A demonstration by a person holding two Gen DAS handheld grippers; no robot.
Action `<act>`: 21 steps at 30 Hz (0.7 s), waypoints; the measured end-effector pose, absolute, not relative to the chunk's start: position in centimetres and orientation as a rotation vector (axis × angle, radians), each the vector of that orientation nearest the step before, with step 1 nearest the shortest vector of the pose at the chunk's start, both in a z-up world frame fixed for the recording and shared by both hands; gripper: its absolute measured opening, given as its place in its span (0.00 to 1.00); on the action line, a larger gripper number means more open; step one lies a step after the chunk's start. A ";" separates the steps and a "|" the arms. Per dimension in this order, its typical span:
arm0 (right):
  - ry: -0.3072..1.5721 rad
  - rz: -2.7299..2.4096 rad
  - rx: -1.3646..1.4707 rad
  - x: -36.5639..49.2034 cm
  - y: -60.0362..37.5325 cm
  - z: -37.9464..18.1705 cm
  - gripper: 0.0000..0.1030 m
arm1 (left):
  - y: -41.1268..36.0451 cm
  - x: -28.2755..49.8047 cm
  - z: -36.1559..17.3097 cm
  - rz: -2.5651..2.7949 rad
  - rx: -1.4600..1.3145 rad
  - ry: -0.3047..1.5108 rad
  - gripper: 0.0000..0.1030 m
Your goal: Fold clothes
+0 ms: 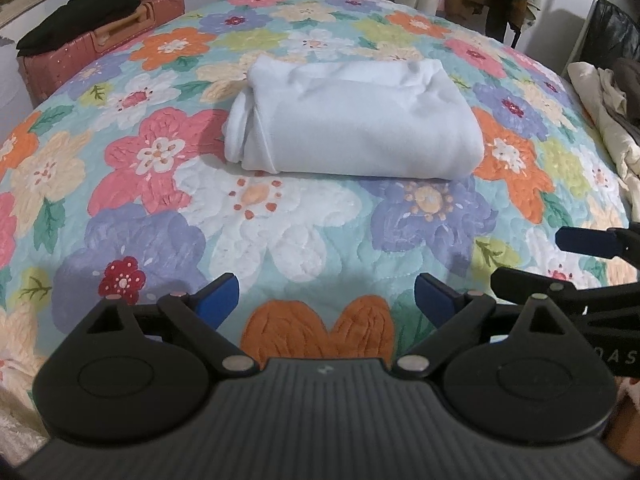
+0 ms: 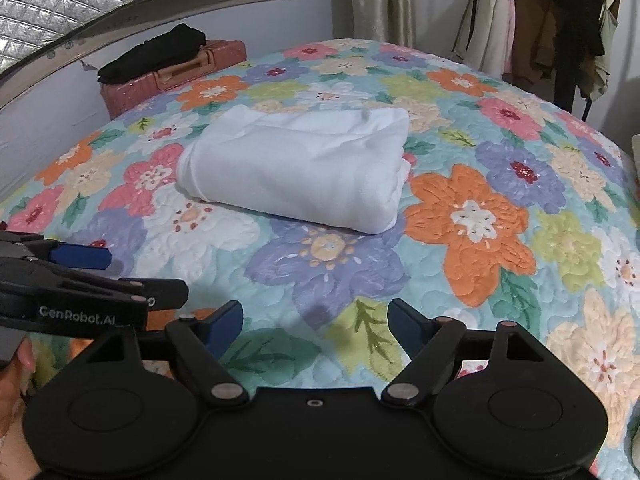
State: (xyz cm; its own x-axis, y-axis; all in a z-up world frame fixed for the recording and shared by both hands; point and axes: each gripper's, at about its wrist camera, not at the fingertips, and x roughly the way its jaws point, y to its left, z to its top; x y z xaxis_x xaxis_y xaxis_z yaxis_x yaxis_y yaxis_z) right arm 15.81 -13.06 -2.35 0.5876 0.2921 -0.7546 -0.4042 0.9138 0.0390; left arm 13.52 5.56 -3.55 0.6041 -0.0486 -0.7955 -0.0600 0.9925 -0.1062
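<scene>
The folded pale-blue fleece garment (image 1: pixel 352 120) lies at twelve o'clock, long axis crosswise, well apart from the spread, empty left gripper (image 1: pixel 326 300) and right gripper (image 2: pixel 316 326) (neither is clearly nearer).

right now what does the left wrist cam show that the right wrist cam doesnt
Only the left wrist view shows the pile of beige clothes at the bed's right edge. Only the right wrist view shows the quilted silver window cover. Both show the folded white garment on the floral bedspread, the pink suitcase with black clothing on top, and the open, empty left gripper and right gripper.
</scene>
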 end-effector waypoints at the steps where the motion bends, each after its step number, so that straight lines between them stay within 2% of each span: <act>1: 0.850 0.405 -0.143 15.9 -13.1 -2.4 0.81 | 5.5 13.6 -3.5 0.007 -0.123 0.922 0.93; 6: 0.842 0.394 -0.128 16.1 -13.4 -2.2 0.81 | 5.3 13.8 -3.5 0.020 -0.103 0.929 1.00; 21: 0.846 0.381 -0.105 16.4 -13.6 -2.6 0.81 | 5.3 14.0 -3.8 0.042 -0.106 0.929 1.00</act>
State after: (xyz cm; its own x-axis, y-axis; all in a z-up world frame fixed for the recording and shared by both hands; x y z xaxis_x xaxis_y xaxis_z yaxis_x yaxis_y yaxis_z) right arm 16.45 -13.64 -2.61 0.5997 0.2871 -0.7470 -0.3694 0.9273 0.0599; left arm 13.95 5.34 -3.81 0.5979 -0.0100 -0.8015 -0.0819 0.9939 -0.0735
